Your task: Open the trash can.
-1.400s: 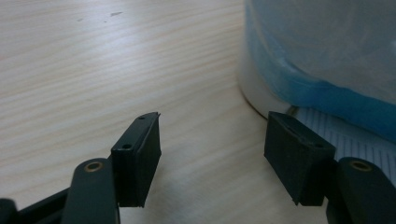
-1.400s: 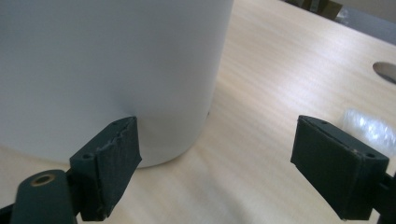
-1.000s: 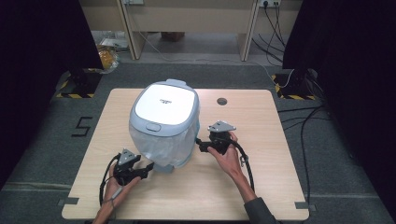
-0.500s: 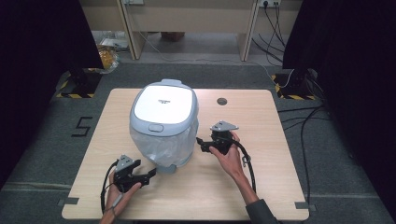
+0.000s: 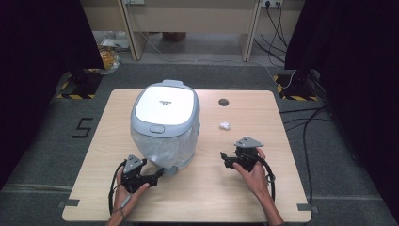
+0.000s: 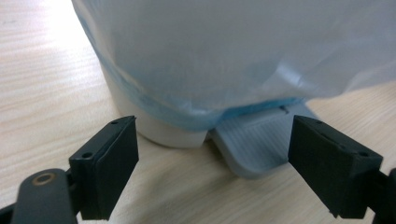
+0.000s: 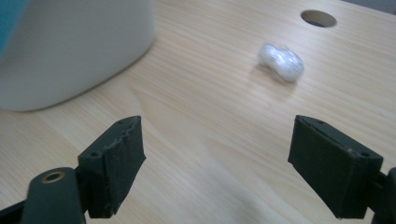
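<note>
Two open grippers, left gripper (image 5: 157, 175) just opened, nothing between; your right gripper (image 5: 227, 158), jaws apart, could bat the crumpled wad (image 5: 224, 125) off beside the bin (image 5: 164, 125).

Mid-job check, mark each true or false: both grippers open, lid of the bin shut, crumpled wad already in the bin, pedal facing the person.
1. Both the left gripper and right gripper are open. True; nothing between the jaws.
2. The bin has its lid shut. True.
3. The crumpled wad is inside the bin. False; it lies on the table, right of the bin.
4. The pedal faces away from the person. False; it faces the person.
</note>
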